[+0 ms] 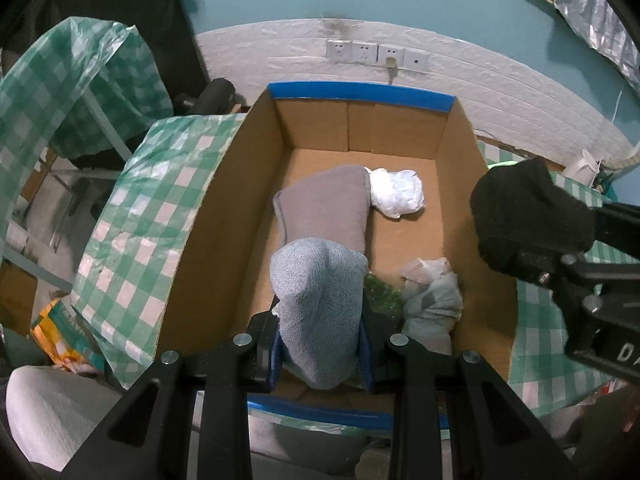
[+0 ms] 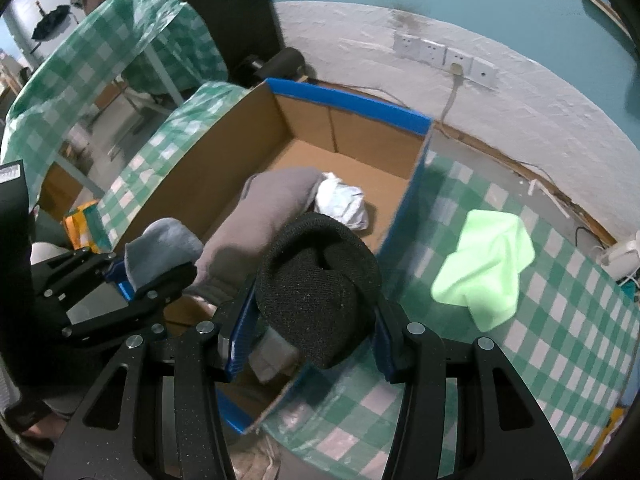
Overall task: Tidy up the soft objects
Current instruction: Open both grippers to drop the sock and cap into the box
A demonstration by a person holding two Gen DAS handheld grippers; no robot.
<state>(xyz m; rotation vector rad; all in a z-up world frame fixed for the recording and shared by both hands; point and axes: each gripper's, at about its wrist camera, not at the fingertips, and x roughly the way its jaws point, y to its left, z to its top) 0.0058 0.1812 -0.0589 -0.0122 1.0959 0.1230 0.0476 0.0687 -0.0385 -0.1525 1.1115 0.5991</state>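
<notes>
Now both tools tilt steeply down over the cardboard box. Left tool clenches a blue-grey cloth; right tool grips a black knit hat.

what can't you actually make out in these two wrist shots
- Left wrist view: the green item in the cardboard box is mostly hidden behind the blue-grey knit held in the left gripper.
- Right wrist view: the box floor near the camera is hidden by the black knit in the right gripper.
- Right wrist view: the box's right wall is motion-blurred.
</notes>
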